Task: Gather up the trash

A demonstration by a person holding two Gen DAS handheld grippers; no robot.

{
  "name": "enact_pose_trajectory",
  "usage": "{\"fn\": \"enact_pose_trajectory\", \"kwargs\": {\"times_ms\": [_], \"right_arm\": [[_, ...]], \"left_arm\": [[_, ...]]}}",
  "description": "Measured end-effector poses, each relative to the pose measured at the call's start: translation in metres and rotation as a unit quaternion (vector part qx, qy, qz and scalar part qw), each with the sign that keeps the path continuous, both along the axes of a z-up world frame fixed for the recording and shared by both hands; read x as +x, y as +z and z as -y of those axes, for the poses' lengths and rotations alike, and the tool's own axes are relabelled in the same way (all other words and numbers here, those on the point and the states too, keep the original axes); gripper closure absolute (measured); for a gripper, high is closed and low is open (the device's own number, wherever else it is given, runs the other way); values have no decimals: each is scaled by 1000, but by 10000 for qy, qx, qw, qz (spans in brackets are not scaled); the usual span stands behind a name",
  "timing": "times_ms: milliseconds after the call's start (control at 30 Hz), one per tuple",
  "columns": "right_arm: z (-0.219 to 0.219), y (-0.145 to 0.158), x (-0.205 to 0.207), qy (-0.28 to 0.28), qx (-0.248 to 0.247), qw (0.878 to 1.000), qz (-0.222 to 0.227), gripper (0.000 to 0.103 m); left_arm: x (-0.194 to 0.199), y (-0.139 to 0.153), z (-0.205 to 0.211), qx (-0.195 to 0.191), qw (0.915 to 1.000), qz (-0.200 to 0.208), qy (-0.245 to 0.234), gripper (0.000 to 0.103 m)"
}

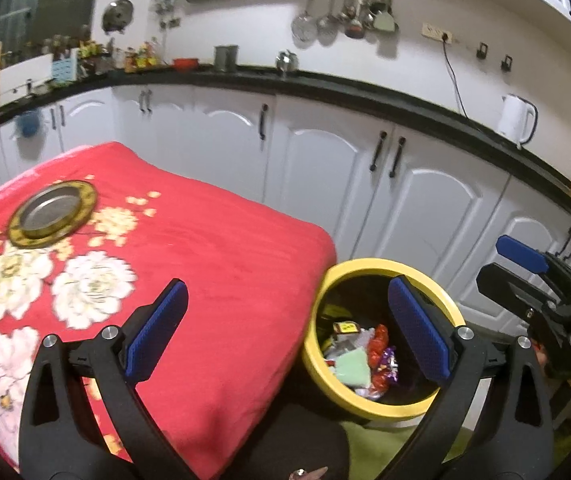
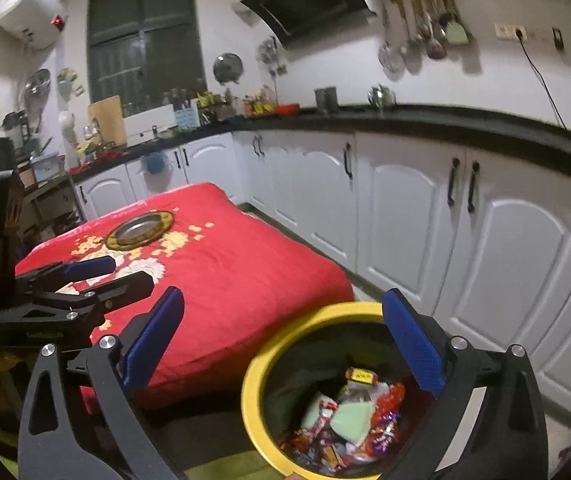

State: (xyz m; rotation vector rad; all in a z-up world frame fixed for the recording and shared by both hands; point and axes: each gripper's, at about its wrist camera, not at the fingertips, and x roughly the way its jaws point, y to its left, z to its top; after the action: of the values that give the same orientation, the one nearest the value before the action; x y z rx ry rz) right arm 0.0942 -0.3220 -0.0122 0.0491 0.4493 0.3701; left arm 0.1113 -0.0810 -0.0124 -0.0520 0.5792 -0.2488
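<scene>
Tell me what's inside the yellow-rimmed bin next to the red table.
The yellow-rimmed bin holds a heap of trash: a pale green packet, red and purple candy wrappers, and a small yellow-labelled box. Whatever lies beneath that pile, and the bin's bottom, is covered.

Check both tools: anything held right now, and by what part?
Nothing held. Left tool and right tool are both open and empty above the yellow bin.
</scene>
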Motion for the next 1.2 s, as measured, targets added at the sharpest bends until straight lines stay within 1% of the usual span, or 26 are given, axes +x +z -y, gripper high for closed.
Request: {"fn": "enact_pose_trajectory", "kwargs": {"times_ms": [133,233,333,467,533,633,733,800,967,1200], "right_arm": [[-22,4,-14,11,-158,9993,334,6],[-34,4,-24,-1,-150,9983,564,6],[-42,5,-33,-38,-117,9967,801,6],[-50,2,-43,-91,-34,9943,1065,6],[-54,0,-46,-153,-69,9930,1167,6],[-56,-6,-48,-288,-9,9926,1181,6],[-61,-13,-49,-316,-123,9919,1228,6],[-64,-17,-51,-351,-197,9916,1229,6],[-66,-20,-51,-309,-227,9916,1234,6],[-69,-22,-51,-288,-215,9916,1241,6]], "left_arm": [[-16,9,-22,-22,9994,206,269,11],[-30,15,-36,23,9982,367,475,11],[-43,19,-47,112,9968,444,654,11],[-61,19,-58,235,9949,534,818,11],[-68,17,-62,228,9938,595,915,11],[-79,12,-65,196,9921,745,990,11],[-80,6,-67,180,9920,704,1029,11],[-79,3,-66,271,9913,716,1067,11],[-79,-1,-66,176,9925,698,993,11],[-79,-1,-66,152,9925,706,991,11]]}}
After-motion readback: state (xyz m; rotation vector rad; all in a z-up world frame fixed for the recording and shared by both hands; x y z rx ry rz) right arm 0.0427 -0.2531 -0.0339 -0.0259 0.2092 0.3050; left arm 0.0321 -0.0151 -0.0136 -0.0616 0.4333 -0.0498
